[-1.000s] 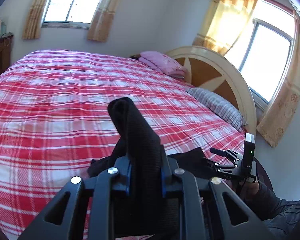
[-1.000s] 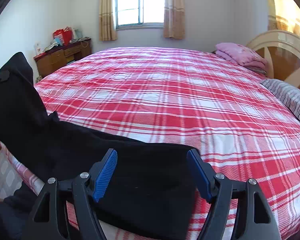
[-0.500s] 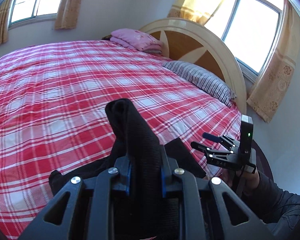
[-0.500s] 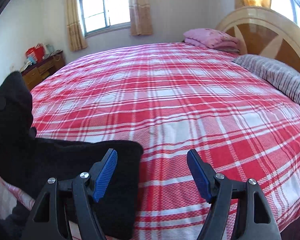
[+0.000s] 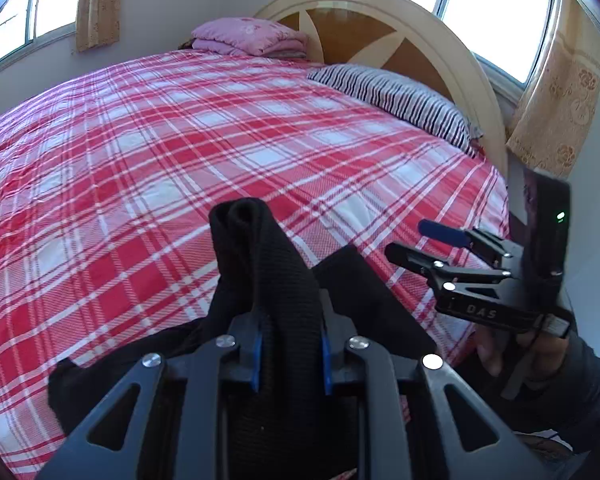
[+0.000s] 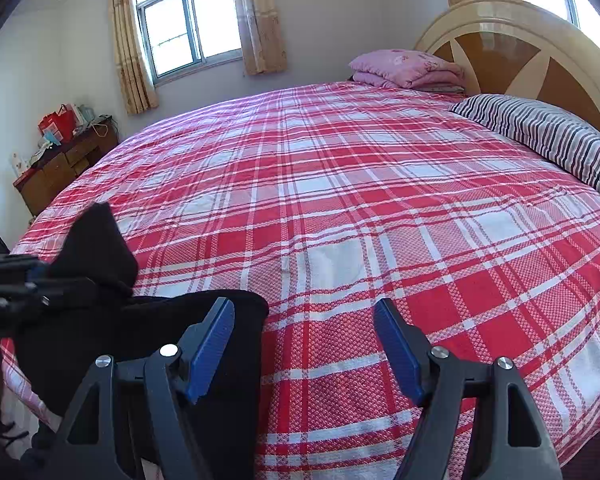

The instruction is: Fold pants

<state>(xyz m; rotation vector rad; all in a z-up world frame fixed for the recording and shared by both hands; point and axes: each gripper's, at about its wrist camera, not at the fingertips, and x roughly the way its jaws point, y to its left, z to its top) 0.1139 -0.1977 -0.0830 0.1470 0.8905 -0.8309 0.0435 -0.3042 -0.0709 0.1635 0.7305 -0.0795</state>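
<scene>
Black pants [image 5: 276, 264] lie bunched at the near edge of the red plaid bed [image 5: 180, 152]. My left gripper [image 5: 288, 344] is shut on a fold of the pants, which sticks up between its fingers. In the right wrist view the pants [image 6: 172, 328] spread at lower left, and the left gripper [image 6: 16, 284] holds them there. My right gripper [image 6: 304, 344] is open and empty, its left finger over the pants' edge, the rest over bare sheet. It also shows in the left wrist view [image 5: 424, 240] at right, just above the bed edge.
A striped pillow [image 6: 548, 136] and folded pink blanket [image 6: 408, 68] lie by the curved headboard [image 6: 516, 44]. A wooden dresser [image 6: 64, 164] with clutter stands far left by the window. The bed's edge is close beneath both grippers.
Both grippers have swung right toward the headboard. The right gripper has moved off the middle of the pants to their right edge. The left gripper keeps its hold.
</scene>
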